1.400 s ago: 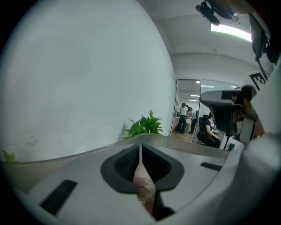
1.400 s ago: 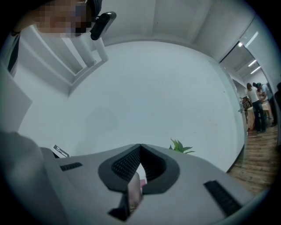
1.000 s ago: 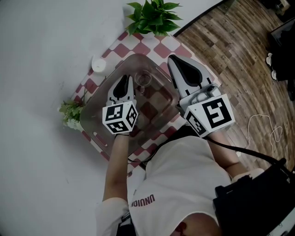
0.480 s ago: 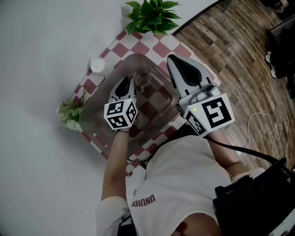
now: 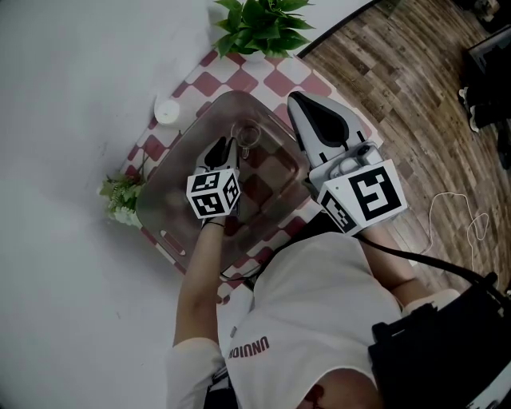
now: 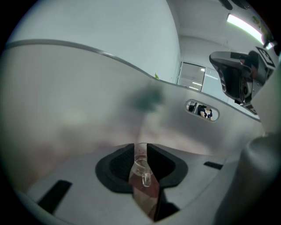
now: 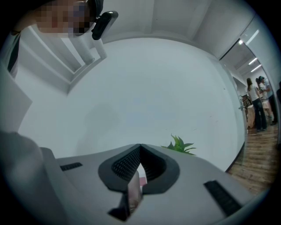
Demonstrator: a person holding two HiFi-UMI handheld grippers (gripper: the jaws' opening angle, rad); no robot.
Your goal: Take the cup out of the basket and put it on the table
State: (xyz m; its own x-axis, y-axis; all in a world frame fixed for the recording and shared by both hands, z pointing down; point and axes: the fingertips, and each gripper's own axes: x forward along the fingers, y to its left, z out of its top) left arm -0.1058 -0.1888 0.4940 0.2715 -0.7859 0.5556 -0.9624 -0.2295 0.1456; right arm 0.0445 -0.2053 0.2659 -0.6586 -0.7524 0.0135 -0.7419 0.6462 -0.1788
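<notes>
Cup (image 5: 247,137): clear glass, upright in basket (image 5: 160,200). Judged light, rigid, slick, breakable. Left tongs (image 6: 140,149) spread, just been opening; cup sits ahead of the gap, unpinched. Take its wall gently. Right tongs (image 7: 139,148) pressed together, empty.

Head view, clock bearings taken from the basket's centre.
- Checked cloth (image 5: 275,80) lies on the surface (image 5: 72,96).
- Basket (image 5: 160,196) sits on the cloth.
- Cup (image 5: 246,137) is in the basket, near its 12 o'clock wall.
- Potted plant (image 5: 259,24): 12 o'clock, behind the basket.
- Small round object (image 5: 167,112): 10 o'clock, at the cloth's edge.
- Leafy sprig (image 5: 120,196): 9 o'clock, just beside the basket.
- Floor (image 5: 415,96): 3 o'clock.
</notes>
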